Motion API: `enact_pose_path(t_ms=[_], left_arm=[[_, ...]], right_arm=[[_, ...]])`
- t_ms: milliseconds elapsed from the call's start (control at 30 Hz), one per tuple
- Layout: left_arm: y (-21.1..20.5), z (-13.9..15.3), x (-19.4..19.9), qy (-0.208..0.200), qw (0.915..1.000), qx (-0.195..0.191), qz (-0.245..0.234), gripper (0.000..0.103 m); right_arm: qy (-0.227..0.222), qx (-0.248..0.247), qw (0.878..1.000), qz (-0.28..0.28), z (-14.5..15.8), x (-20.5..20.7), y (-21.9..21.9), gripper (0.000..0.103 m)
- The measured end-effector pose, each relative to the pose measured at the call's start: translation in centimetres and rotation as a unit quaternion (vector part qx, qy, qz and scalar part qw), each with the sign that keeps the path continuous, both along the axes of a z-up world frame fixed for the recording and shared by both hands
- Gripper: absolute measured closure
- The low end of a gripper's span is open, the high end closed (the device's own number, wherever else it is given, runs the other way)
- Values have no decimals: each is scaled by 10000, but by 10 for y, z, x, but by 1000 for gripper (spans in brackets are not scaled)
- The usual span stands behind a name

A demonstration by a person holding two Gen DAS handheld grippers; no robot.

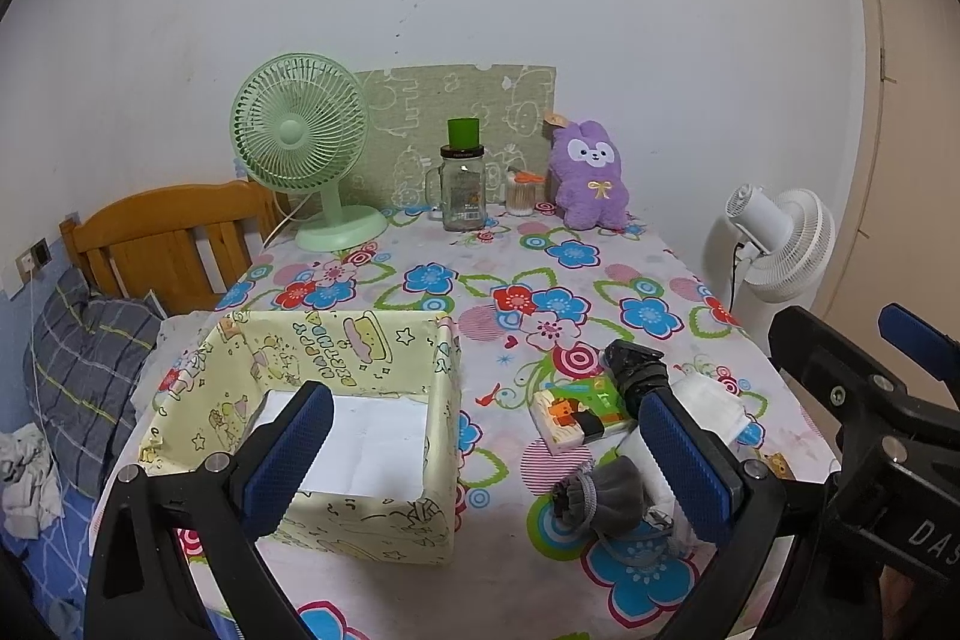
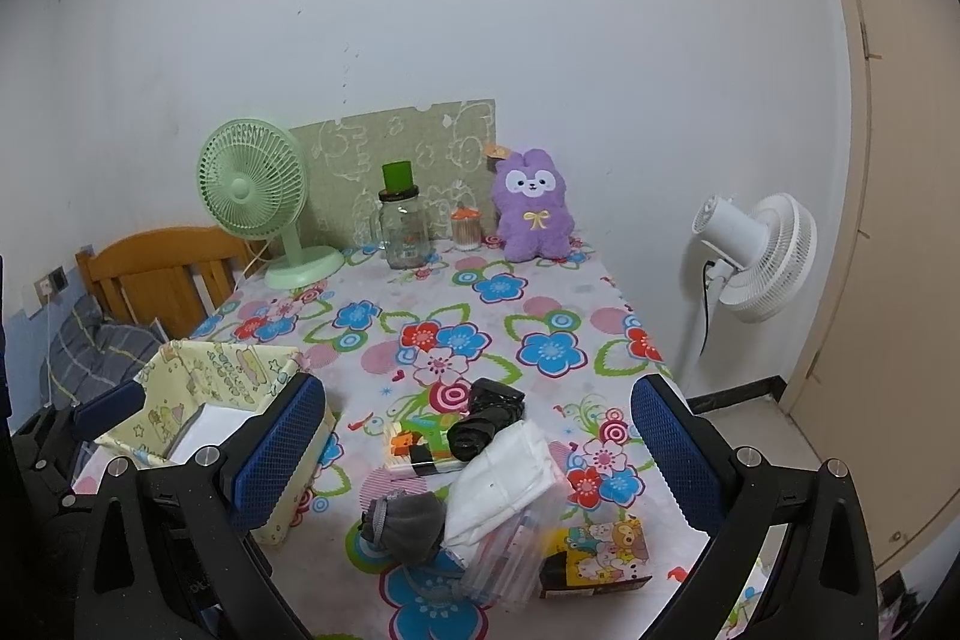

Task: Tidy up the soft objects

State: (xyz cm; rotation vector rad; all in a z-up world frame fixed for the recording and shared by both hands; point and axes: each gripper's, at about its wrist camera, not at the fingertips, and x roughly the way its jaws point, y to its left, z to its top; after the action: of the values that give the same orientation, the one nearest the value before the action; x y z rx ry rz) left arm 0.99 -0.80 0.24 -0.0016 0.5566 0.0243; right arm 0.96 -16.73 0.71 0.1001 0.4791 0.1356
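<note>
Left wrist view, read from left to right: a bed (image 1: 42,460) with a plaid pillow (image 1: 90,358) and a wooden headboard (image 1: 162,238) sits at the far left, beside a worktop (image 1: 420,316) covered in a bright flowered cloth. On the near left part of that worktop stands an open pale yellow fabric box (image 1: 336,400) printed with cartoons, a white sheet lying on its floor. The left tool (image 1: 486,460) hangs above the near edge with its blue-padded fingers spread wide and nothing between them; one finger is in front of the box, the other in front of the pile of soft things. That pile lies just right of the box: a grey drawstring pouch (image 1: 606,496) nearest, a small green and orange tissue pack (image 1: 576,412) behind it, a black bundle (image 1: 636,370) touching the pack, and a white folded cloth (image 1: 708,406) to the right. Along the back wall stand a green desk fan (image 1: 300,142), a glass jar with a green lid (image 1: 463,184), a small tub of cotton swabs (image 1: 523,196) and a purple plush toy (image 1: 591,178). A white floor fan (image 1: 780,238) stands off the worktop's right side. Right wrist view shows the same scene from further right: the right tool (image 2: 480,460) is also wide apart and empty, framing the pile, and here a clear plastic packet (image 2: 510,562) and a yellow cartoon tissue pack (image 2: 600,550) lie at the near edge, touching the white cloth.
</note>
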Motion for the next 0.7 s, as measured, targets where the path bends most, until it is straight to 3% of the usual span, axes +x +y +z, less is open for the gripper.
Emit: enact_pose_path(t_ms=[700], left_arm=[[-13,-7,5,85,9999,-33,-67,3]], right_arm=[[53,14,10000,42,-6,2,-5,2]])
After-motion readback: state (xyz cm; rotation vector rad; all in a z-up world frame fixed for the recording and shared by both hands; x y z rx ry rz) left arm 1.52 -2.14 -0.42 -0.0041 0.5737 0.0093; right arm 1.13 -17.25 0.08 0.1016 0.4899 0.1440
